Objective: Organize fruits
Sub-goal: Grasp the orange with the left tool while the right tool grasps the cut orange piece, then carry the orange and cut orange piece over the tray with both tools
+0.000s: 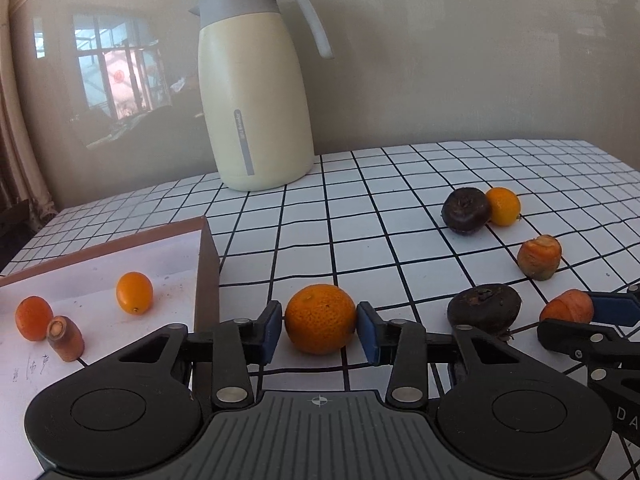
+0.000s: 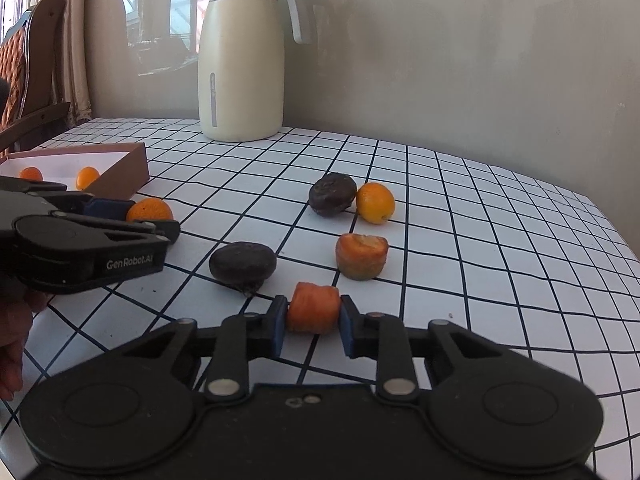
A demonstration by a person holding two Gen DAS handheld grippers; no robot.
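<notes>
My left gripper [image 1: 320, 324] has its blue pads against both sides of a small orange [image 1: 320, 319] on the checkered table, just right of the brown box [image 1: 208, 268]. The box holds two small oranges [image 1: 134, 293] and a carrot piece [image 1: 65, 338]. My right gripper [image 2: 313, 320] is shut on a carrot piece [image 2: 313, 307] on the table. The left gripper [image 2: 154, 220] and its orange [image 2: 149, 210] also show in the right wrist view.
A cream thermos jug [image 2: 240, 56] stands at the back by the wall. Two dark round fruits [image 2: 243, 266] [image 2: 332, 194], a kumquat [image 2: 375, 203] and a carrot stub [image 2: 361, 256] lie on the table [image 2: 480, 240]. A chair [image 2: 28, 60] stands at far left.
</notes>
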